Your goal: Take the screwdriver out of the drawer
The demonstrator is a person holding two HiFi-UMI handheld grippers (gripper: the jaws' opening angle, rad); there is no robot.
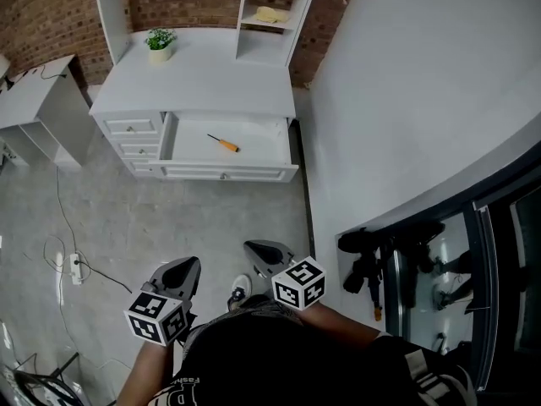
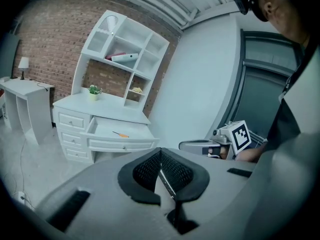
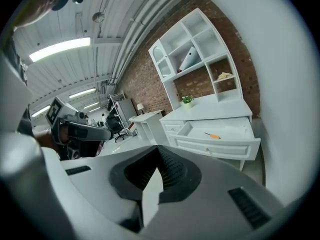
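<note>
I keep both tools low and close to my body, because the work lies well ahead of them. My left gripper (image 1: 180, 274) has its black ribbed pads (image 2: 147, 170) pressed together on nothing, and my right gripper (image 1: 268, 254) is likewise closed and empty. The slim orange-handled screwdriver (image 1: 225, 144), with its thin dark shaft, lies flat and slantwise on the smooth floor of the pulled-out white panelled drawer (image 1: 228, 173). It is far in front of both grippers and touches no wall. I judge the reach has not begun; either gripper must part its jaws before closing across that round handle
</note>
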